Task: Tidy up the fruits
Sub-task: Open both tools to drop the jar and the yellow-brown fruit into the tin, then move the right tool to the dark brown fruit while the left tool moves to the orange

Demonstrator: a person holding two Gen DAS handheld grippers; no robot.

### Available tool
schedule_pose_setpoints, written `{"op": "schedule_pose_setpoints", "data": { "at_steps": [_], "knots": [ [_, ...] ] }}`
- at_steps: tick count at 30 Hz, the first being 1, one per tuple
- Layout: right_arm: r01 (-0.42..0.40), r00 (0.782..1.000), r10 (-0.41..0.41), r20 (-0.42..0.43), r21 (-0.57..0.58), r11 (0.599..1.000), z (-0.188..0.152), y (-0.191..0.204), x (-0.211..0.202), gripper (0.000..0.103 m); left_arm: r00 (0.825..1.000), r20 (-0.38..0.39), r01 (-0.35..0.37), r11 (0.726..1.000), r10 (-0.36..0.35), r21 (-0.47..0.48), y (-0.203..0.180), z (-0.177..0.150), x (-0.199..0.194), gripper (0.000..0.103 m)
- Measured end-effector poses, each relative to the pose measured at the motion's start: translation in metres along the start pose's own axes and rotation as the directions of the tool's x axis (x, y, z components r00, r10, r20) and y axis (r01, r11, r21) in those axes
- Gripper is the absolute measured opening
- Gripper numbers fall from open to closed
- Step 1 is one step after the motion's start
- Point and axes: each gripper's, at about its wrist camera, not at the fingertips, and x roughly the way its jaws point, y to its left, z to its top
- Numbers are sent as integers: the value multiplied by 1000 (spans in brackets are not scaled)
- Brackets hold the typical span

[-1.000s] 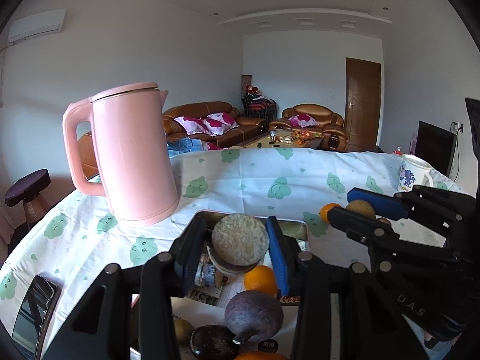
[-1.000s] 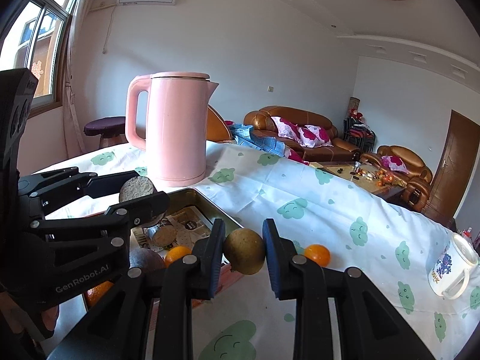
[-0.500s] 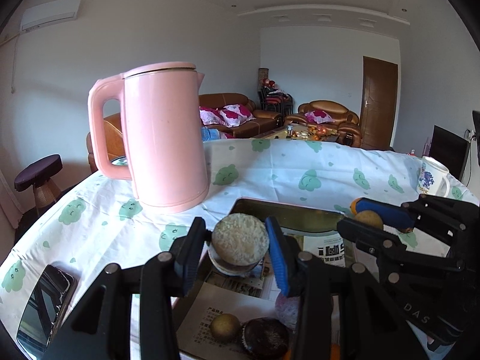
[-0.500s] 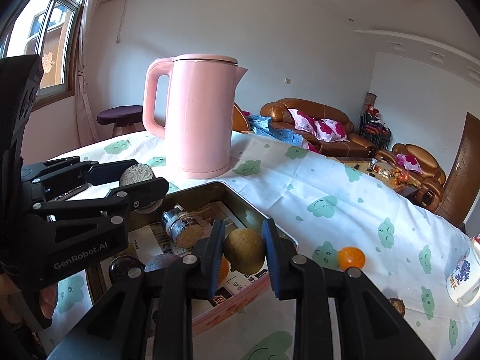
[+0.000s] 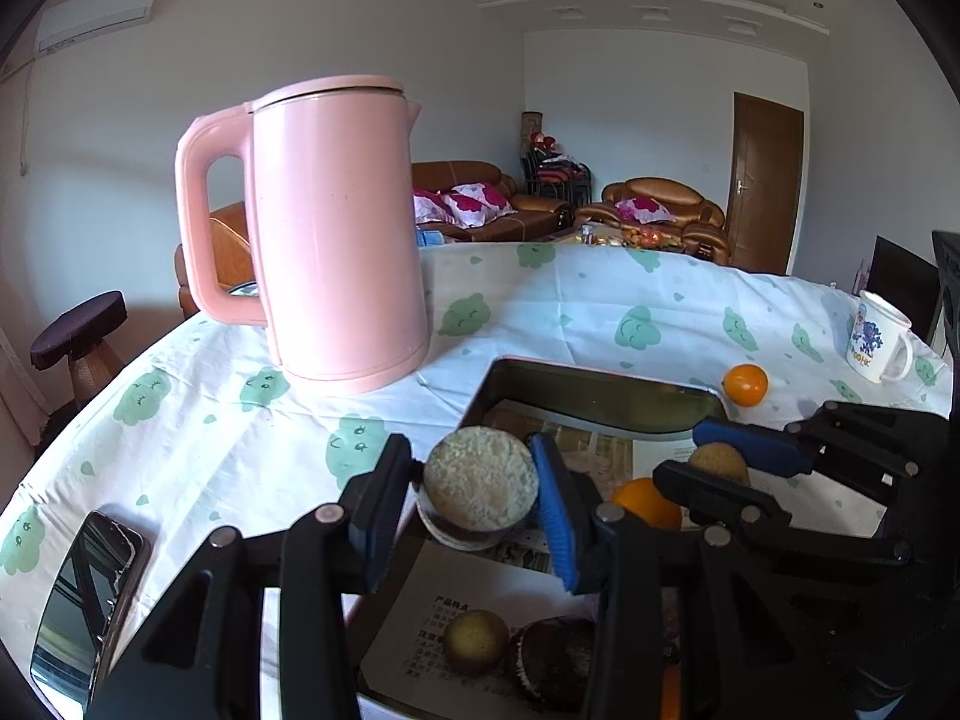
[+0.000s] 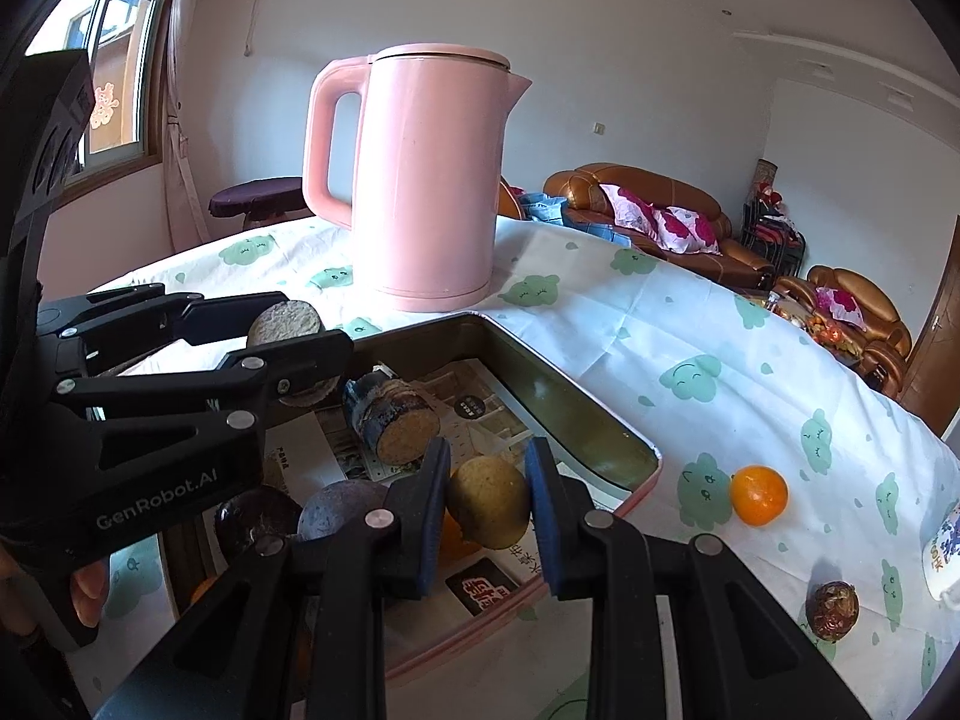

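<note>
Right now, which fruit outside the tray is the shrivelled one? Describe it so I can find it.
Start at the tall pink plastic kettle, then follow the cloud-print tablecloth past the metal tray towards the white mug. The dark brown wrinkled fruit lies there, unlike the smooth orange.

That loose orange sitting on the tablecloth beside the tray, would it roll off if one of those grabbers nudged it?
Probably, somewhat. The orange looks round and smooth, so a nudge would likely set it rolling. The tablecloth may slow it a little. It looks firm, so a gentle squeeze should hold it, though curved skin might slip between flat pads.

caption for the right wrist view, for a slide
Right gripper holds a yellow-green fruit over the tray.
</note>
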Motion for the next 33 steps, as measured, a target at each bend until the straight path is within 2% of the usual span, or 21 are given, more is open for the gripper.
{"op": "schedule_pose_setpoints", "data": {
  "at_steps": [4, 6, 7, 8, 12, 16, 18, 23, 26, 33],
  "knots": [
    [2, 1000, -3, 4, 4, 1000, 0, 0, -1, 30, 1000, 14, -15, 1000, 15, -1, 0, 0, -3, 47],
    [9, 1000, -9, 8, 9, 1000, 0, -2, -4, 47, 999, 25, -23, 1000, 23, -4, -2, 1, -7, 58],
    [12, 1000, -12, 14, 12, 1000, -1, -3, -6, 49, 999, 34, -30, 1000, 30, -8, -2, 2, -9, 66],
    [13, 1000, -13, 18, 16, 1000, -1, -6, -9, 49, 999, 43, -25, 1000, 25, -13, -3, 3, -11, 70],
    [57, 998, -58, 16, 15, 998, -6, -25, -26, 50, 997, 83, 1, 1000, 0, -16, -11, 12, -24, 74],
    [159, 987, -159, -12, 83, 984, -16, -76, -41, 51, 992, 120, 46, 999, -45, -1, -35, 20, -36, 85],
    [223, 974, -219, -54, 106, 969, -22, -103, -43, 59, 989, 132, 64, 998, -67, 27, -53, 24, -39, 87],
    [310, 945, -286, -157, 165, 936, -41, -157, -43, 60, 984, 138, 103, 991, -114, 82, -96, 29, -34, 92],
    [327, 935, -288, -205, 189, 926, -50, -176, -37, 60, 985, 122, 109, 988, -123, 114, -119, 33, -25, 92],
    [280, 939, -215, -270, 232, 931, -60, -193, -20, 60, 989, 66, 123, 980, -134, 156, -159, 47, 2, 93]
  ]
}}
